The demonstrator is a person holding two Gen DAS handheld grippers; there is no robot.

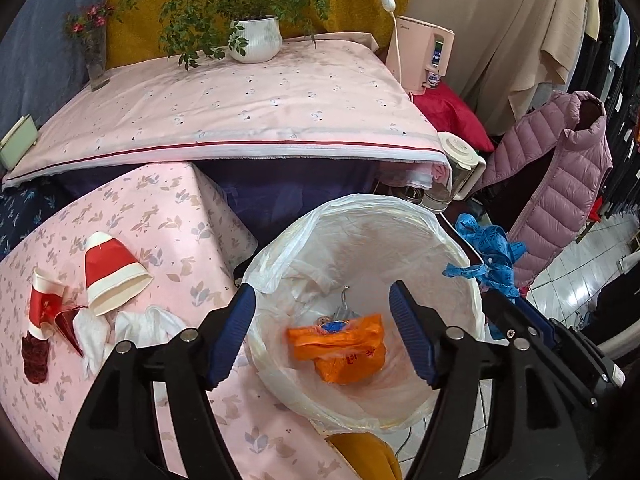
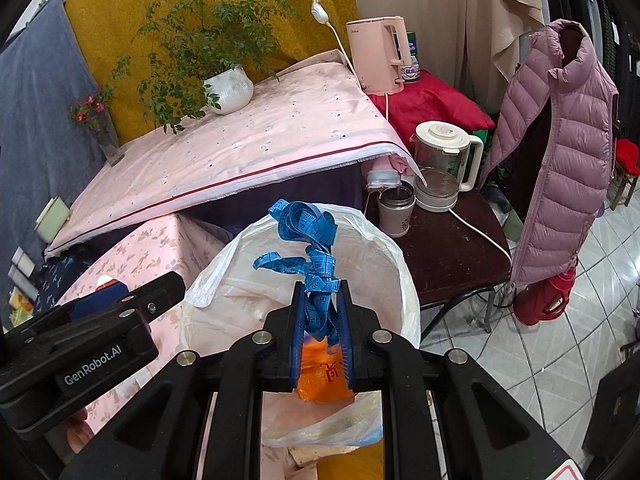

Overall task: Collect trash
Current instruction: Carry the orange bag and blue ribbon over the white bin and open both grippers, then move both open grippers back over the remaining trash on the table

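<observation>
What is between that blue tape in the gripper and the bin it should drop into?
Nothing visible. The right gripper holds the blue measuring tape above the open mouth of the lined bin. Only an orange bag lies at the bottom, and the open left gripper is empty.

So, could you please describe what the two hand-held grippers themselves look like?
Both are matte black plastic with silver round bolts and ribbed blue pads. The left hand-held gripper shows white "GenRobot.AI" lettering on its side in the right wrist view. The right hand-held gripper matches.

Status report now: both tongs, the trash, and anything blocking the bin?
Left tongs open, empty, over bin. Right tongs shut on blue tape measure, above bin. Orange bag already inside. Cups, tissues remain on table. Nothing blocking.
</observation>
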